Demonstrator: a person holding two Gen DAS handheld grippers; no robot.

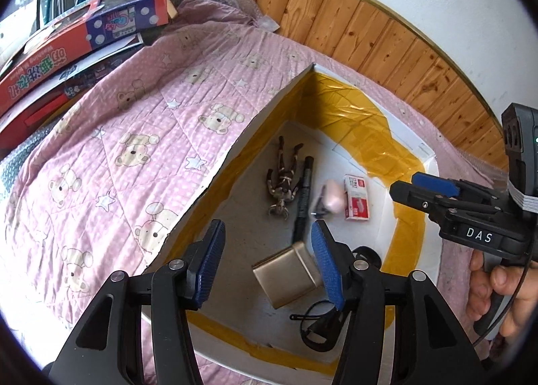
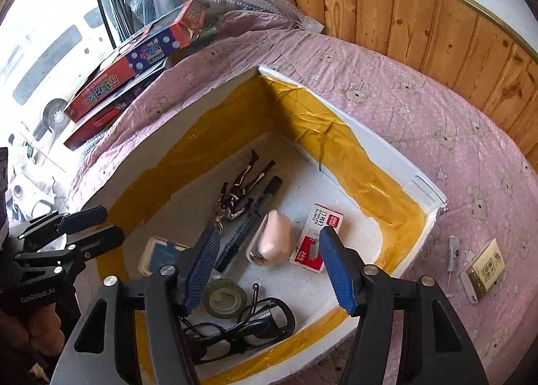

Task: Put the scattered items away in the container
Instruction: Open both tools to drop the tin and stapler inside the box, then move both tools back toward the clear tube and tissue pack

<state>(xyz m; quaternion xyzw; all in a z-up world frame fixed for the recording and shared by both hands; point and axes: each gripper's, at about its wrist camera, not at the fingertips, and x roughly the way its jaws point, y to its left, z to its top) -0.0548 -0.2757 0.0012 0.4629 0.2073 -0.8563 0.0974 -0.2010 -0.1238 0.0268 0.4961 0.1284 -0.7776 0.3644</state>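
Both grippers hung over the white foam container lined with yellow-brown tape (image 2: 396, 180), which sat on the pink quilted blanket printed with bears and stars (image 1: 111, 136). The left gripper (image 1: 267, 260) had its blue-padded fingers spread wide, nothing between them; a flat champagne-metal rectangular case (image 1: 289, 275) lay tilted on the floor of the container just below. The right gripper (image 2: 269, 267) was also spread wide and gripped nothing; its body read "DAS" in the left view, and the left gripper's read "GenRobot.AI" in the right view. Inside the container lay a brown jointed toy figure (image 2: 240, 190), a black marker pen (image 2: 254, 217), a pale pink rounded case (image 2: 272, 242), a red-and-white staples box (image 2: 317, 238) printed "STAPLES" and "24/6", a roll of clear tape (image 2: 224, 297), a black coiled cable (image 2: 242, 328) and a blue-and-white card-like item (image 2: 163, 255). Still outside on the blanket, to the right, lay a small beige packet with a QR code (image 2: 484, 267) beside a thin white tube-like item (image 2: 454, 254). A red-and-blue toy box with Chinese lettering (image 2: 134, 62) was stacked at far left.
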